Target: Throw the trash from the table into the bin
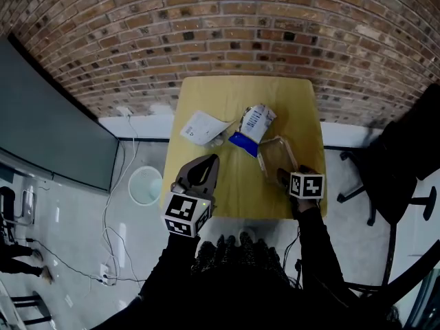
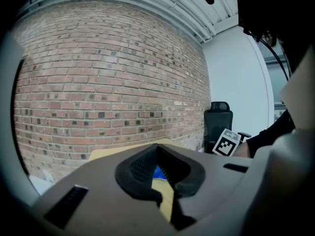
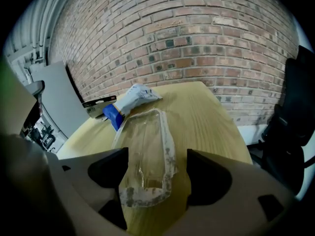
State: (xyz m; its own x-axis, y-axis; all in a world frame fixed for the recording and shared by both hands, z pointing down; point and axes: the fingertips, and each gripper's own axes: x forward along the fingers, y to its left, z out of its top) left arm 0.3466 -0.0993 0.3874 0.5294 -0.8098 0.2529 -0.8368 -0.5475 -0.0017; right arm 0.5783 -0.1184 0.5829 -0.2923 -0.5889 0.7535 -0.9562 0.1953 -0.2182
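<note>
right claw (image 3: 156,176): released, straddles near end of clear plastic tray (image 3: 145,151) on table (image 3: 211,112) | long axis: runs straight ahead from claw toward blue-white pouch (image 3: 130,98) | left claw (image 2: 160,168): clenched, empty, farther off | bin (image 1: 145,185): on floor (image 1: 82,239) left of table | next, likely: clench across short width, carry left to bin
</note>
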